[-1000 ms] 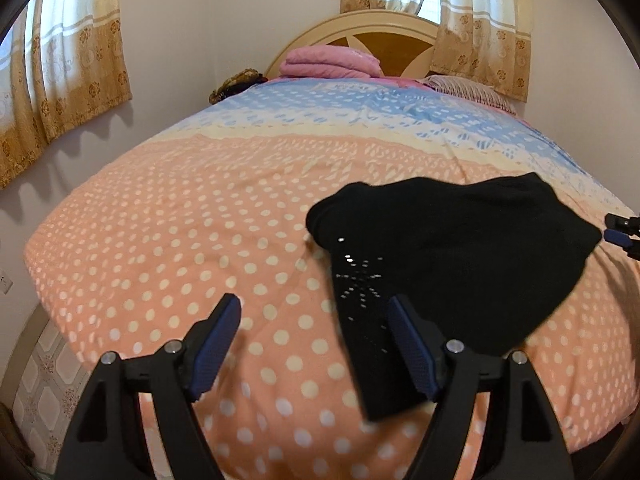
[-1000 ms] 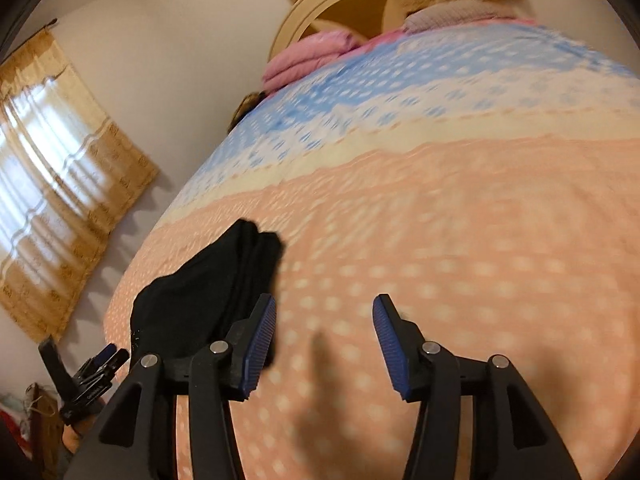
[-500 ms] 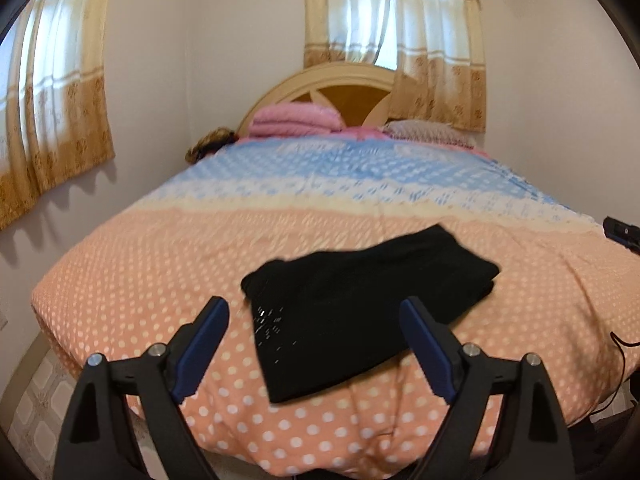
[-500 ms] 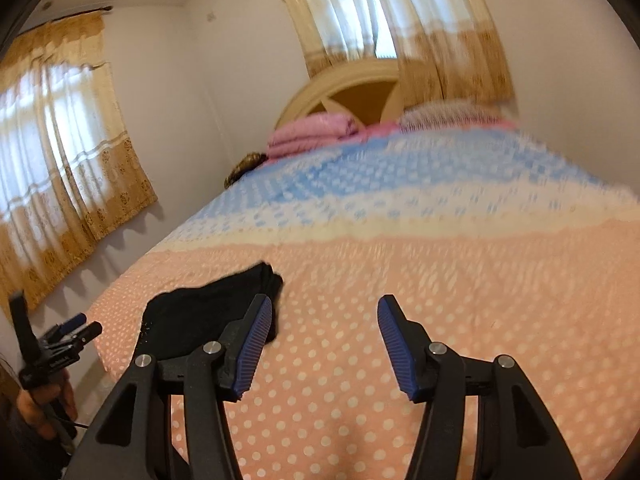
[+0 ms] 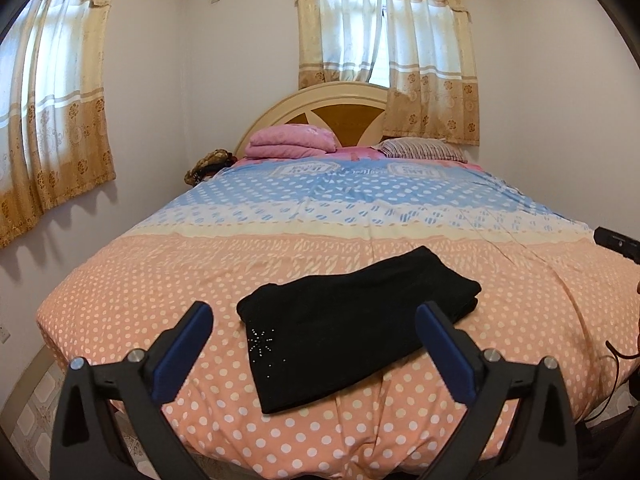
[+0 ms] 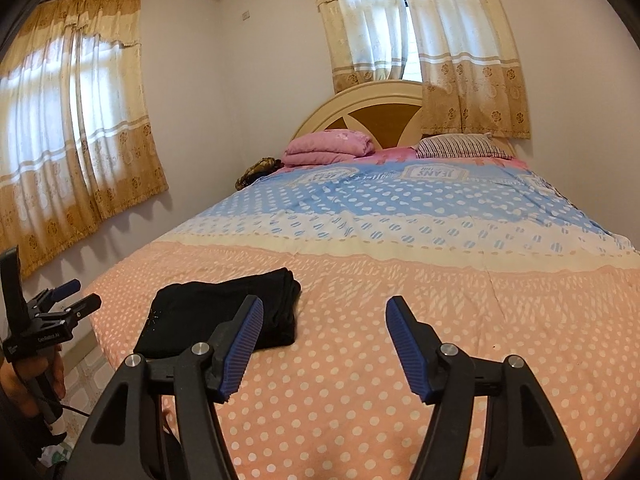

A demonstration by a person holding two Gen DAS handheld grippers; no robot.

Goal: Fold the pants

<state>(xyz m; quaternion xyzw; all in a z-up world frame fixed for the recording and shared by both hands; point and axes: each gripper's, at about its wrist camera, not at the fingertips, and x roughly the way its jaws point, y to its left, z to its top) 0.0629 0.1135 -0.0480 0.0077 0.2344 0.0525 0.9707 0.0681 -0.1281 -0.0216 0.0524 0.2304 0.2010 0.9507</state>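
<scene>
The left gripper [image 5: 312, 330] has its fingers [image 5: 182, 350] spread wide with nothing between them; they have just been opening, and a second ago they stood narrower, low over the pants. The right gripper [image 6: 322, 344] has its fingers [image 6: 408, 346] moderately apart and empty; they too have just been opening. Both views have pulled back and up from the bed since then: the pants looked large and close before, and now the whole bed and both windows show.

The pants [image 5: 352, 328] lie folded into a black rectangle on the orange dotted part of the bed [image 5: 132, 280], near the foot edge. In the left view they sit beyond the fingers, seen in the gap between them, apart from both. In the right view the pants [image 6: 208, 312] lie left of the fingers, partly behind the left one, not touching. At that view's left edge a hand [image 6: 38, 380] holds the left gripper [image 6: 70, 298] off the bed's side.
</scene>
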